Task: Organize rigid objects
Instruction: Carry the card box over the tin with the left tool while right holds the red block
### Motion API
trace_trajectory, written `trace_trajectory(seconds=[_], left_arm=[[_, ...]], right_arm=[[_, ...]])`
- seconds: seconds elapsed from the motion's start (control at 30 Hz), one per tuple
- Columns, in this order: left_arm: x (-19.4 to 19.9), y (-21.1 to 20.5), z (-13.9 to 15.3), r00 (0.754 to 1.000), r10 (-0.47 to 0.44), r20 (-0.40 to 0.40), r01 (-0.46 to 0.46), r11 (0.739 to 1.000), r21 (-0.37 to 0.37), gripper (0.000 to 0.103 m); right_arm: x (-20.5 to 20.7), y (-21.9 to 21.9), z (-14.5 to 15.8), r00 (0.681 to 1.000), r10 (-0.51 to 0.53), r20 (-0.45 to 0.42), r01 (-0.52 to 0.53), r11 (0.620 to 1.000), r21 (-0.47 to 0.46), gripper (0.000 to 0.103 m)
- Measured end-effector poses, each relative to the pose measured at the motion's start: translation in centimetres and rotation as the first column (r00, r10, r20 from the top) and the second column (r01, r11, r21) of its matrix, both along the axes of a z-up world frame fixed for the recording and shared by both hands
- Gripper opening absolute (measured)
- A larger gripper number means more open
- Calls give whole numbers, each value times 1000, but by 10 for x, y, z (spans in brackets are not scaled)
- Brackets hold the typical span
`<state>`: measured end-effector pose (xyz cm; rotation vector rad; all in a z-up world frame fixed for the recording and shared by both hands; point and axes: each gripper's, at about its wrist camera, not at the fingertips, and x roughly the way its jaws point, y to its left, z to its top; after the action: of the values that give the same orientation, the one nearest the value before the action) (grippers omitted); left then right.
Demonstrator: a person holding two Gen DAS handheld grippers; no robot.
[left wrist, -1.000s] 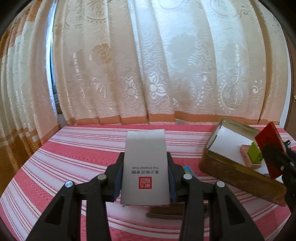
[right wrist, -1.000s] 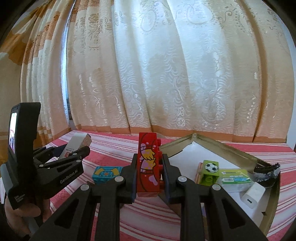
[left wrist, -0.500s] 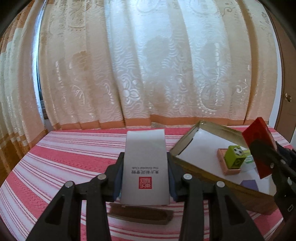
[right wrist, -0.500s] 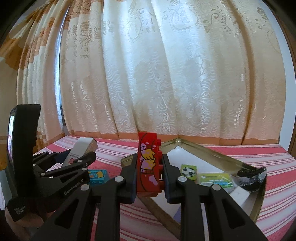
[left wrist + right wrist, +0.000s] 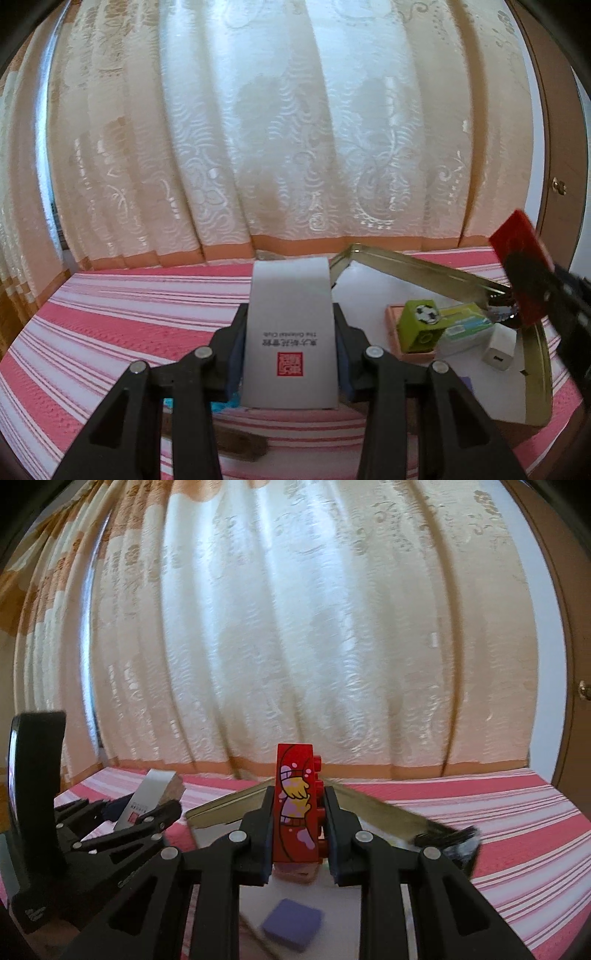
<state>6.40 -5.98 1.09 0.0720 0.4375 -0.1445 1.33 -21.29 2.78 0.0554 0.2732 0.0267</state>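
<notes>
Fig. Both hands loaded, approach to tray. In my left wrist view the left gripper had its fingers clamped on the white carton, held upright at lower centre, long axis running away from the camera. The gold tray lay to the right of the carton, w/ its near corner just past the carton's top edge. In my right wrist view the right gripper had its fingers pressed together on the red brick, long axis vertical, studs facing frame right. The tray's white floor sat directly below and ahead of the brick, so I judged the right hand nearer to a drop; the left needed a shift toward frame right.
</notes>
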Motion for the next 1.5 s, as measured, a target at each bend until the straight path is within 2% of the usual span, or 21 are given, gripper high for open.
trace_trajectory(seconds=[0.33,0.7,1.2,1.5], left_arm=[[10,-34,2,999,-49,-8,49,999,10,40],[29,-62,-2,996,-68,-50,70,997,23,40],[37,-72,-11,995,-83,-52,85,995,52,40],[44,-71,-18,994,-71,-85,76,996,55,40]], right_arm=[[6,-56,5,994,-108,10,108,994,25,25],[18,-82,6,988,-156,-1,156,988,17,25],[30,-80,-8,986,-151,-76,151,988,2,25],[34,-67,-17,986,-119,-117,117,993,-28,25]])
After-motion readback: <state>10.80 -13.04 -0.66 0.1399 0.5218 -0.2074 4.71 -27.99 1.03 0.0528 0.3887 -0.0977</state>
